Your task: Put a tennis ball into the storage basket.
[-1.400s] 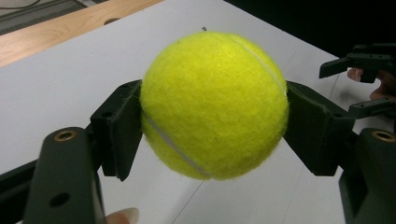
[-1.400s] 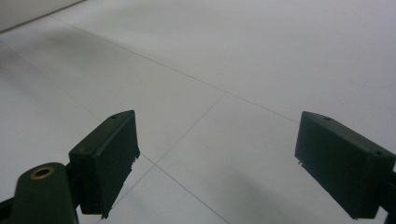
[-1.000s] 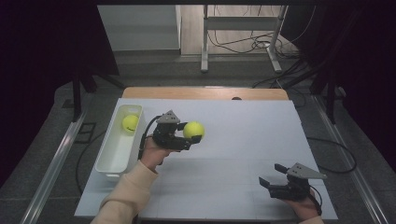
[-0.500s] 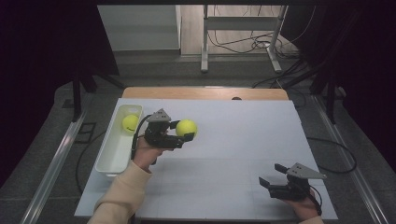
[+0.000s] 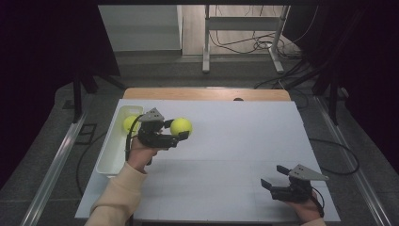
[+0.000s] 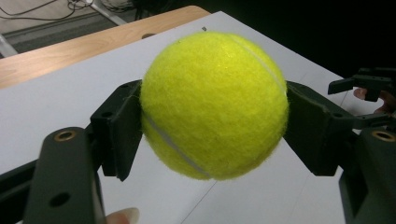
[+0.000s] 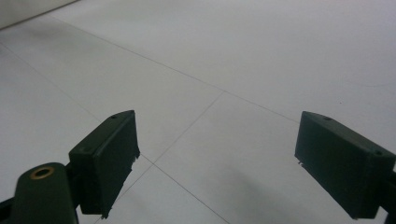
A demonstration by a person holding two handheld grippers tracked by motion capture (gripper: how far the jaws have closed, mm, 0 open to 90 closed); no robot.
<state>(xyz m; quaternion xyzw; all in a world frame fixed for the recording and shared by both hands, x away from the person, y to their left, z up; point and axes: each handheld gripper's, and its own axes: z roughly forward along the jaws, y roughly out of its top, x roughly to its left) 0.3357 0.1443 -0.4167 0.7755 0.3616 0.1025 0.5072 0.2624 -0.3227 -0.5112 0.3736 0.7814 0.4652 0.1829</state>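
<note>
White covers the broad rectangular table top point(image 5: 226, 155); at its left edge lies a long white plastic tray point(image 5: 113, 150) with one yellow felt tennis ball point(image 5: 129, 123) inside. Just right of the tray, the left gripper point(image 5: 181, 132) clamps a second yellow tennis ball point(image 5: 181, 126) above the table. Near right, the right gripper point(image 5: 275, 178) rests with jaws spread, empty.
</note>
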